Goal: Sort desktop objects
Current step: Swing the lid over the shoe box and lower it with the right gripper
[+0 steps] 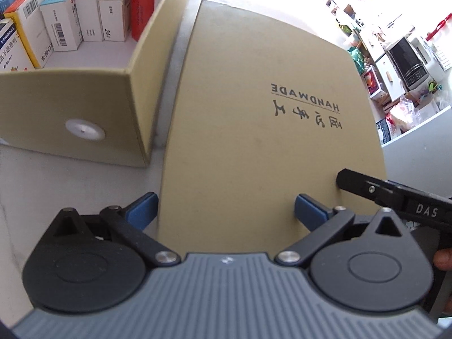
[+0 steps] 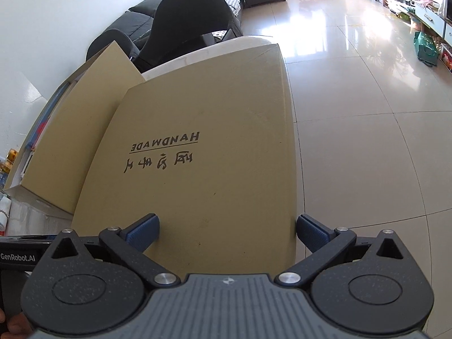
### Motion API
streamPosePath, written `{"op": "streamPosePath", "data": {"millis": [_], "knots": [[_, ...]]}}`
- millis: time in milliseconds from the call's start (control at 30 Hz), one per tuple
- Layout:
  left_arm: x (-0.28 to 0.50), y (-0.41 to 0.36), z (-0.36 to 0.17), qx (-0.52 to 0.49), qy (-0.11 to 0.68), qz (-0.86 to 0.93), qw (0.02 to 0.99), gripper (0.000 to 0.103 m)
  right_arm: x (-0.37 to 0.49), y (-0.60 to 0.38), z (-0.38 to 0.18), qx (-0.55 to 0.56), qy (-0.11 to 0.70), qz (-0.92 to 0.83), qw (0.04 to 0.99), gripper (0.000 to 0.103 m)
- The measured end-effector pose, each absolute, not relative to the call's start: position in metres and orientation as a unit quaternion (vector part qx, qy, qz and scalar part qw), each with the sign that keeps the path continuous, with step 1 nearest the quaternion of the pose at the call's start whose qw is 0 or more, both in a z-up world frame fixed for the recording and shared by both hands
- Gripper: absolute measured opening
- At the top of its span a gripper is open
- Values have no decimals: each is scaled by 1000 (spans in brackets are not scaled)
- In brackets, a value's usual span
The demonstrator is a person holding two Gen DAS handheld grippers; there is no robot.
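The biggest thing I have in front of me is the flat tan lid, a broad cardboard panel printed with "HANDMADE" and a line of Chinese characters, both reading upside down from my side. It fills the middle of both wrist views. In the right wrist view its right edge sits over the tiled floor, so it overhangs or is held beyond the table there.

Next in size is the open tan box to the left of the lid, close beside it with a narrow gap between them. A white round sticker sits on its near wall. Inside it I see medicine cartons standing upright in a row along the far side, with a red carton at the right end.

My left gripper is spread wide, its blue pads set at either side of the lid's near left portion; the left pad is at the lid's left edge. I cannot tell whether the pads press on it. My right gripper is likewise spread wide at the lid's near right portion, its right pad at the lid's right edge. In the left wrist view, one black finger of the right gripper lies against the lid's surface.
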State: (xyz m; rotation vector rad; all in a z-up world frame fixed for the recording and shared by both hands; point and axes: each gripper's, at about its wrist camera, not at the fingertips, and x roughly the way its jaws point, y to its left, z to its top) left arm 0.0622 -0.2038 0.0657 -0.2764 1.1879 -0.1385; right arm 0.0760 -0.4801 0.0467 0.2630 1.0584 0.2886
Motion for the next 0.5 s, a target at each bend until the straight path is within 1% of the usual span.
{"op": "streamPosePath", "data": {"millis": [233,500], "knots": [[41,-201,66,-128,561,-69,815,103,53,-481,47,117,510,144,840,103],[55,-188,64,-141,559,-69,814,103,58,-476,47,120,508,139,841,103]]}}
